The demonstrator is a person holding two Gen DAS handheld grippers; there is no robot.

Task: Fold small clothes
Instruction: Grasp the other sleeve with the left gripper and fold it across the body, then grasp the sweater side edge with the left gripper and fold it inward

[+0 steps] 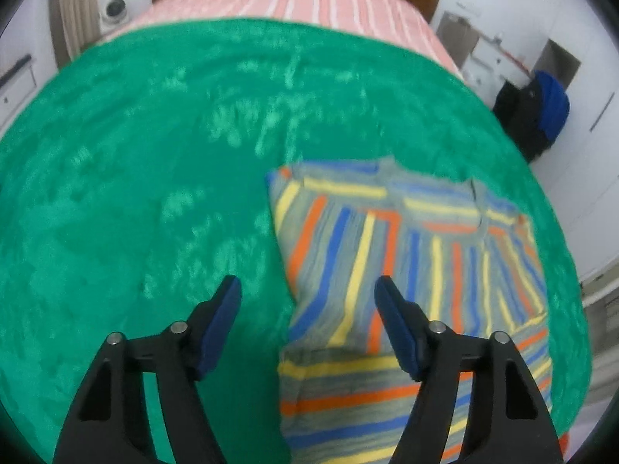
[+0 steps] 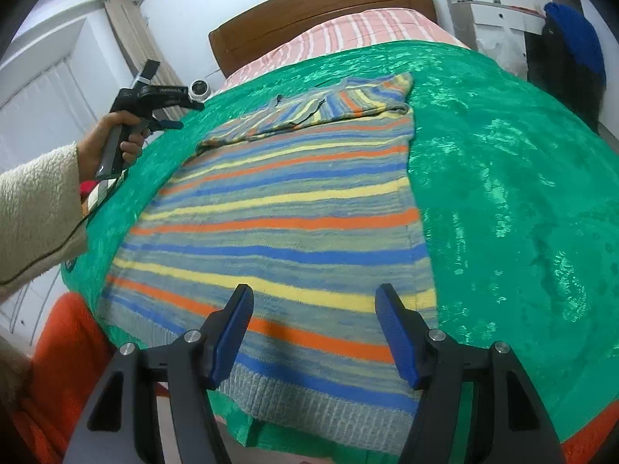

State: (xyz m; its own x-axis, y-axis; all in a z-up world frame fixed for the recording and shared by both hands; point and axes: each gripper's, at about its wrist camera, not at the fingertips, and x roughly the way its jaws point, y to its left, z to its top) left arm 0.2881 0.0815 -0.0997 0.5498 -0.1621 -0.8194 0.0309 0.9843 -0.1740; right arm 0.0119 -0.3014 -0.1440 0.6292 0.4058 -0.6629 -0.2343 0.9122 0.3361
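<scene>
A striped knit sweater (image 2: 278,208) in grey, blue, yellow and orange lies flat on a green blanket (image 2: 503,193), its sleeves folded in over the chest at the far end. My right gripper (image 2: 313,309) is open and empty, above the sweater's ribbed hem. My left gripper (image 1: 307,290) is open and empty, above the sweater's (image 1: 406,270) left edge where a folded sleeve lies. In the right wrist view the left gripper (image 2: 172,123) is held in a hand at the blanket's left side, apart from the sweater.
The green blanket (image 1: 135,174) covers a bed with a pink striped sheet (image 2: 359,27) and a wooden headboard (image 2: 309,4). An orange cloth (image 2: 65,348) hangs at the near left. Dark and blue clothes (image 2: 568,54) hang by the right wall.
</scene>
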